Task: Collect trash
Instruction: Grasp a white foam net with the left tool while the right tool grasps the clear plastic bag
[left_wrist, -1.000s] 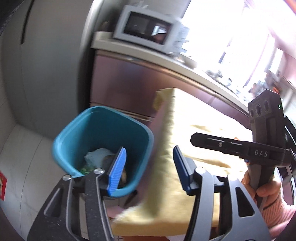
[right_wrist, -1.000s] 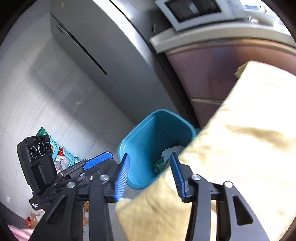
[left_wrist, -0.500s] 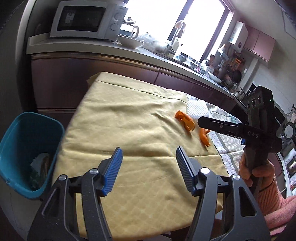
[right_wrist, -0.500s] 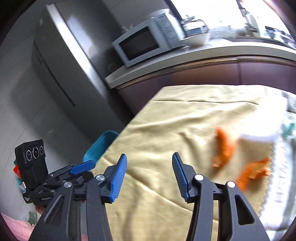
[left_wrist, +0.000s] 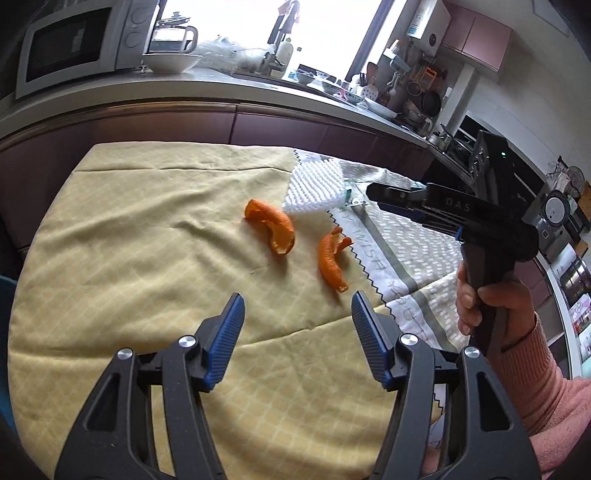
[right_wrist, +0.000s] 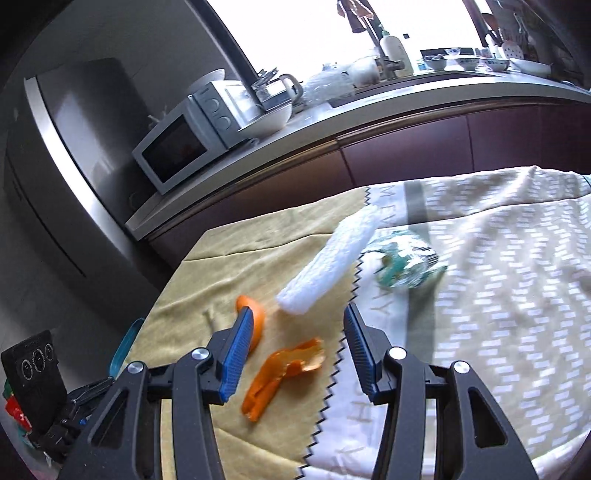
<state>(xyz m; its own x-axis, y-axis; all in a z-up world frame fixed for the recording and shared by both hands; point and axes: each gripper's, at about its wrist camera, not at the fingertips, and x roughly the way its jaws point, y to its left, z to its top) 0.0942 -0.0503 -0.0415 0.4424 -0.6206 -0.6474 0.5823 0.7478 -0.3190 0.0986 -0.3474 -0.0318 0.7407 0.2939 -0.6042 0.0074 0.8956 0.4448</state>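
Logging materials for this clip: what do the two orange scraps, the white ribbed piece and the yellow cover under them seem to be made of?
Orange scraps: likely citrus peel, curled strips with a dimpled skin and paler inside. White ribbed piece: probably foam netting or sponge, with a bumpy matt surface. Yellow cover: woven fabric, matt, with a diamond pattern and creases.

left claw (left_wrist: 297, 314): black frame | blue ribbed pads (left_wrist: 229, 332) | silver screws

Blown-out window (left_wrist: 325, 33) backlight, fisheye-bent edges, slight blur in right view.
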